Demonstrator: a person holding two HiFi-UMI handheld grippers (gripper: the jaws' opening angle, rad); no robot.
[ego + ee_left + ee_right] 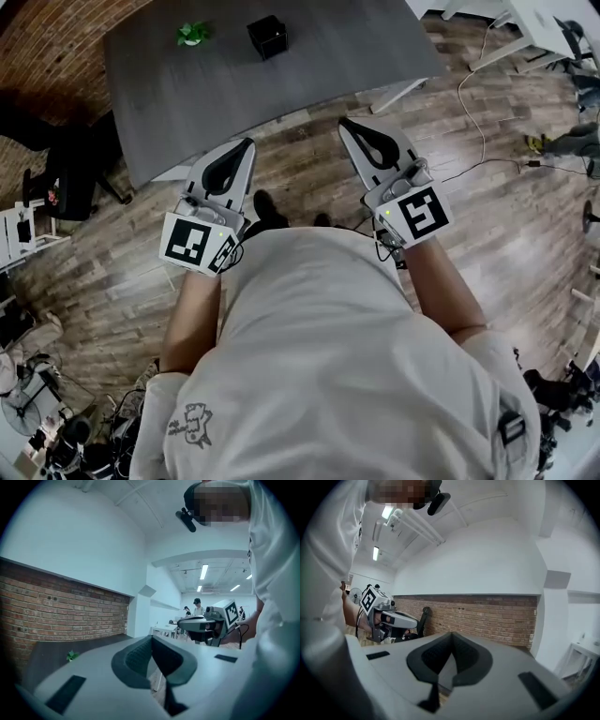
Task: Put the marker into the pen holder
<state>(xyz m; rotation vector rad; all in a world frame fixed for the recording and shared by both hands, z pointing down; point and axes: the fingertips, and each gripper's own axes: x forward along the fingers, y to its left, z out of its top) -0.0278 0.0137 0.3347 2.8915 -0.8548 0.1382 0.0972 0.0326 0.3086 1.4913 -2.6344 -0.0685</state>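
Head view: left tongs and right tongs both closed empty, one pen holder.

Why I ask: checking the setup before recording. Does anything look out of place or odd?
No marker shows anywhere: the grey table shows only a black pen holder and a small green plant; the left hand-held gripper and right hand-held gripper are shut, empty.

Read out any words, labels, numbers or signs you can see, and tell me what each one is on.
No readable words or numbers in any view.
Cube on left gripper: black-and-white square marker pattern, no letters.
Cube on right gripper: same kind of pattern, no letters.
White shirt: small dark print, too small to read.
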